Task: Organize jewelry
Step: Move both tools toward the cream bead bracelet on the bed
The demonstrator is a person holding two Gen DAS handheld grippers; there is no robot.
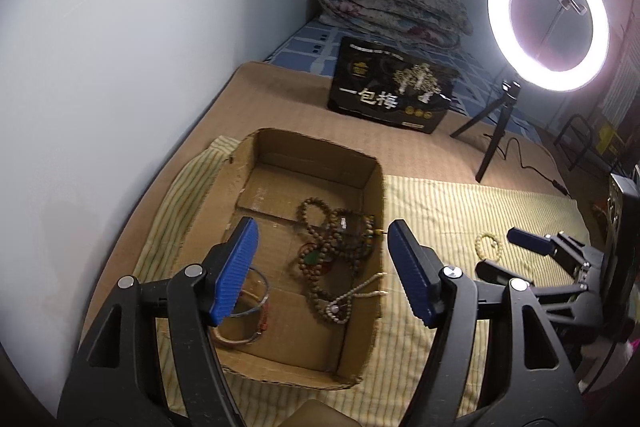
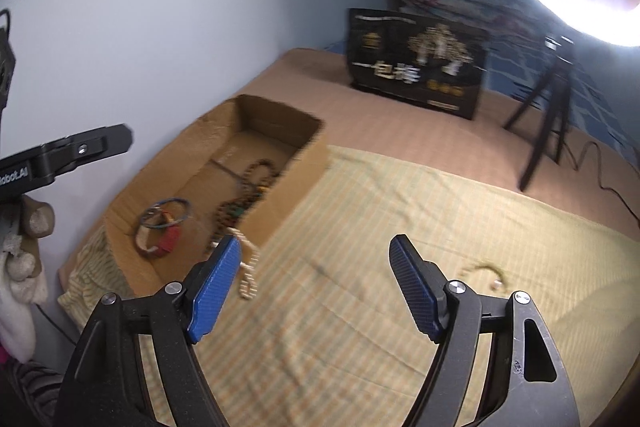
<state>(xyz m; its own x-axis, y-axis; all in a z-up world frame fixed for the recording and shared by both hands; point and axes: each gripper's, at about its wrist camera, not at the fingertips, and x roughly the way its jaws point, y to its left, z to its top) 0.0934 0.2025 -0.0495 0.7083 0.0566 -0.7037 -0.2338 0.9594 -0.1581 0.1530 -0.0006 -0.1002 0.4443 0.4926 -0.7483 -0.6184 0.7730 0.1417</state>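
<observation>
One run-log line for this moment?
left claw: open, empty | right claw: open, empty | cardboard box: holds beads | pale bracelet: on cloth

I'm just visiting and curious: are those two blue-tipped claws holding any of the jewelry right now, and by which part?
Nothing is held. The left hand-held gripper and the right hand-held gripper both stand open and empty.

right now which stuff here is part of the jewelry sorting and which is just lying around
Part of the job:
- cardboard box
- brown bead necklaces
- bangles
- pale bead strand over the box edge
- pale bracelet on the striped cloth

Just lying about:
- ring light
- black package
- folded quilt
</observation>
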